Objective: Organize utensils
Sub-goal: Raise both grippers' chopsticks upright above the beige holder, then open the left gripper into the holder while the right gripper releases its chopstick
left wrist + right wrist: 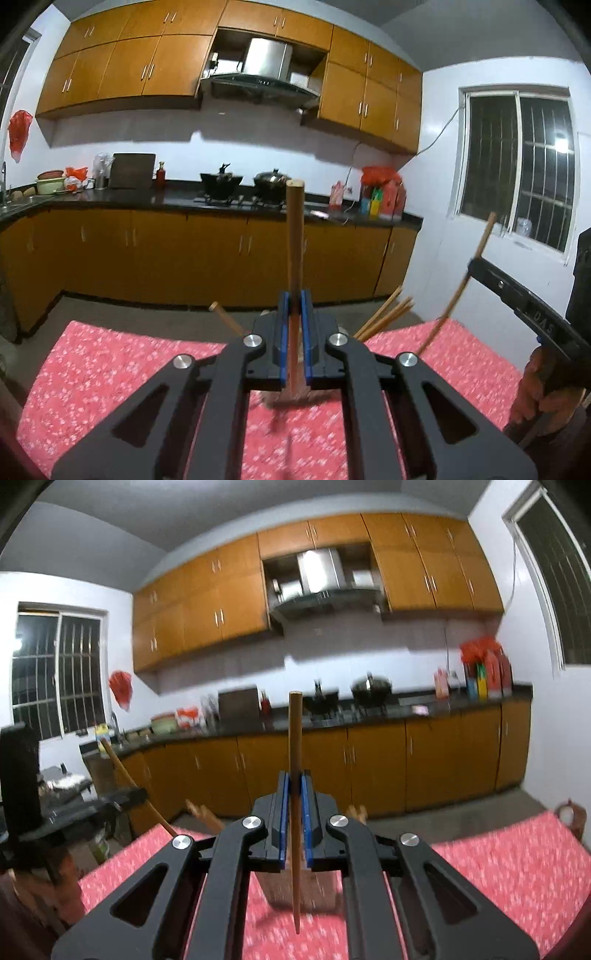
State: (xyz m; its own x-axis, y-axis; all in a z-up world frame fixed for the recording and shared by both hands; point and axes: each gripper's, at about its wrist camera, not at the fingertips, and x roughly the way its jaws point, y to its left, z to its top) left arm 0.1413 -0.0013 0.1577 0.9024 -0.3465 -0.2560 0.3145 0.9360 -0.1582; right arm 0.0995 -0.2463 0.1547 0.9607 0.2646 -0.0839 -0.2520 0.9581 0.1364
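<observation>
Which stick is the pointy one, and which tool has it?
The thin chopstick in the right tool: it narrows to a point at its lower end. The stick in the left tool is a thicker wooden handle, blunt on top.

Red tablecloth (122, 369) bare along left and near edges, free passage there. Wooden holder (317, 884) at centre, utensil handles (388, 314) fanning out above it, blocks the middle.
</observation>
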